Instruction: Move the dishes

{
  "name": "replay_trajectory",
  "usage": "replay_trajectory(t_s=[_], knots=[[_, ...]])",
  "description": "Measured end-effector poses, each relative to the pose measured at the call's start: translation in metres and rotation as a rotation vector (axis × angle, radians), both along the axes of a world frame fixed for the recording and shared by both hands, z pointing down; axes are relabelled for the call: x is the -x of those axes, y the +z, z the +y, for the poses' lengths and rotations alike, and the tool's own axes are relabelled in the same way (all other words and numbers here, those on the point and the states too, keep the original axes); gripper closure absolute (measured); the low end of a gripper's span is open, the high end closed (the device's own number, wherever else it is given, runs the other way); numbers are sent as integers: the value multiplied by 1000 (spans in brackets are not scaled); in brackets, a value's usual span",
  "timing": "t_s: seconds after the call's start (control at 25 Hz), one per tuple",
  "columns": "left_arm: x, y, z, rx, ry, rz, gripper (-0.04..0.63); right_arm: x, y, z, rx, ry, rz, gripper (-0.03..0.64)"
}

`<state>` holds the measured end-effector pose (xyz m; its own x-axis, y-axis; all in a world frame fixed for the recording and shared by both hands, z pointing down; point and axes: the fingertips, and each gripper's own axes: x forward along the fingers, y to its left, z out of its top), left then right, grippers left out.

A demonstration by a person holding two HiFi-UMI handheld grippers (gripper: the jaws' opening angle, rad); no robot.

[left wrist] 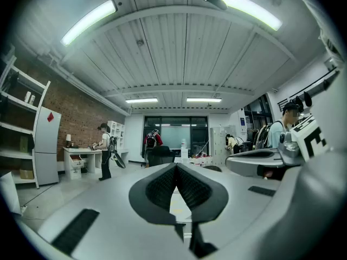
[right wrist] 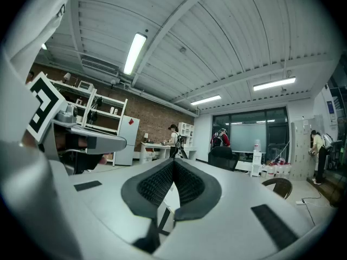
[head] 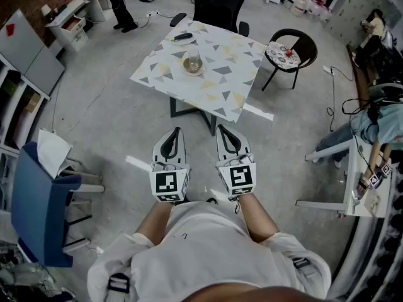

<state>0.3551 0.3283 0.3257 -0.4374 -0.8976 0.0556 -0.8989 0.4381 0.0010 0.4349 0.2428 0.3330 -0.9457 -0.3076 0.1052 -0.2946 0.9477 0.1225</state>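
Note:
A table (head: 220,90) under a triangle-patterned cloth stands ahead of me in the head view. On it a clear glass sits in a small dish (head: 192,65), and a white plate with a dark object (head: 182,38) lies at the far left corner. My left gripper (head: 174,133) and right gripper (head: 221,129) are held side by side above the floor, short of the table's near edge. Both are shut and empty. In the left gripper view (left wrist: 175,167) and the right gripper view (right wrist: 173,163), the dark pads meet with nothing between them.
A round black chair (head: 301,39) holding a small red item stands right of the table, and a black office chair (head: 219,2) behind it. A blue chair (head: 41,200) with a white cloth is at my left. A seated person (head: 378,128) and a white desk (head: 352,187) are at the right.

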Motion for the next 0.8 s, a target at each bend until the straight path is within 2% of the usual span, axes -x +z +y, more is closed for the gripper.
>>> replay_trajectory(t_s=[0.44, 0.8], knots=[[4, 3, -2, -9, 25, 16, 577, 0, -3, 6, -10, -4, 4, 617], [-3, 46, 11, 79, 59, 82, 577, -16, 35, 15, 57, 11, 53, 613]])
